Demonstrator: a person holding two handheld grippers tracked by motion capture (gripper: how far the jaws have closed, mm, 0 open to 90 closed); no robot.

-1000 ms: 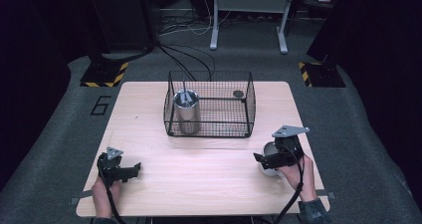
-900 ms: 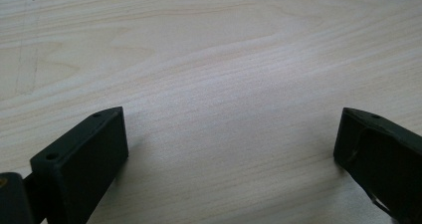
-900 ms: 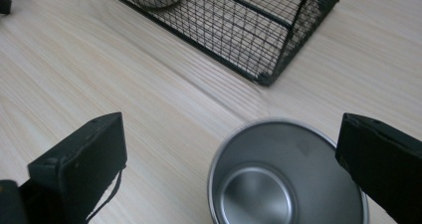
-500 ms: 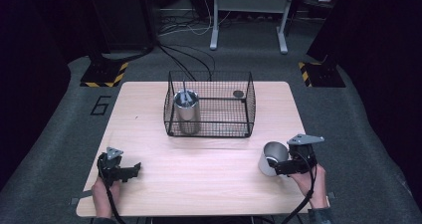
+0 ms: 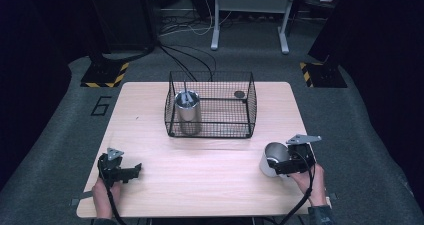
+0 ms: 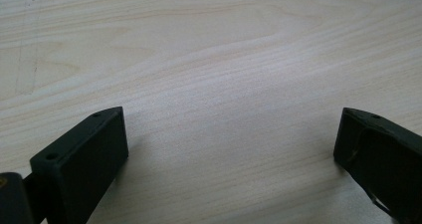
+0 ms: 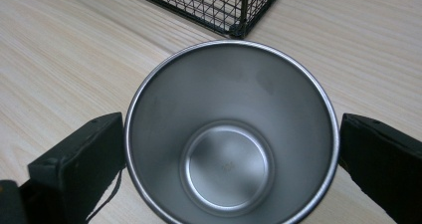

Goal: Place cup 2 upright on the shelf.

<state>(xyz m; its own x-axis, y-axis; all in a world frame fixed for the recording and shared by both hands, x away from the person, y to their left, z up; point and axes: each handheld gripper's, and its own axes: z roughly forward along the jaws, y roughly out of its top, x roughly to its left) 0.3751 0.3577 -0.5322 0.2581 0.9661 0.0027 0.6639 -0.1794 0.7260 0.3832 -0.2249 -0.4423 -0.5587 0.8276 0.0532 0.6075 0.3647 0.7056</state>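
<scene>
Grey carpet floor (image 5: 60, 135), dark surroundings, metal stand legs (image 5: 215, 30), hazard-striped bases (image 5: 105, 75).

From the right tongs' own camera, the lower rim of the steel cup (image 7: 231, 149) is cut off by the bottom edge, and so is most of the wire basket (image 7: 219, 5) at the top. From above, the small dark thing (image 5: 239, 94) inside the basket is too small to tell. The person's forearms leave the picture at the bottom.
</scene>
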